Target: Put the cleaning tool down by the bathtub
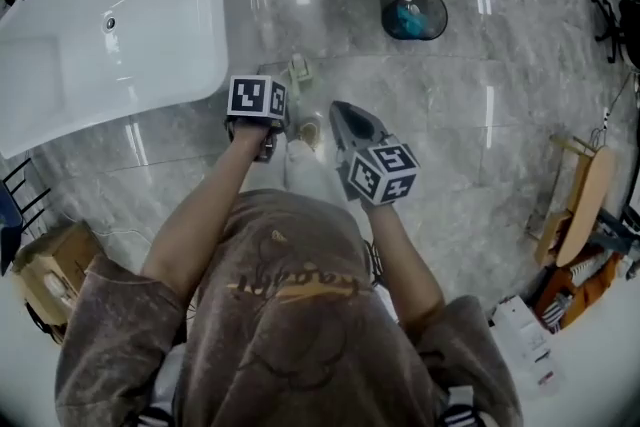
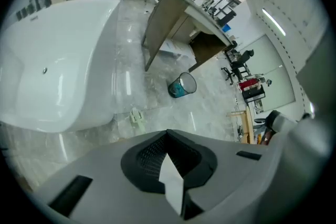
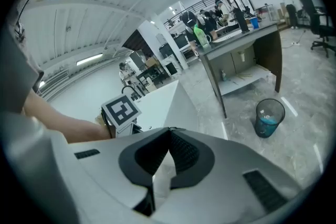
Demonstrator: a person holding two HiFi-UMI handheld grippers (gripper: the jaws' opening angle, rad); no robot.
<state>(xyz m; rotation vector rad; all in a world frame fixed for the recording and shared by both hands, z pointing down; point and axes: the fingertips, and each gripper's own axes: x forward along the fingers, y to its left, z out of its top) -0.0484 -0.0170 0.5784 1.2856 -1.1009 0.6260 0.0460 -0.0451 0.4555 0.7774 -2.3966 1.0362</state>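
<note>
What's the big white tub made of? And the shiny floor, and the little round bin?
Bathtub: looks like glossy white acrylic or enamel, smooth, with bright light streaks. Floor: polished grey marble-look stone or tile, veined, with seams and reflections. Bin: probably dark wire mesh, since something blue shows through.

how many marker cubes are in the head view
2. One marker cube sits on the left gripper by the bathtub; the other on the right gripper. None looks hidden.

Bright; floor (image 1: 480, 115) glare; fisheye-warped edges.
</note>
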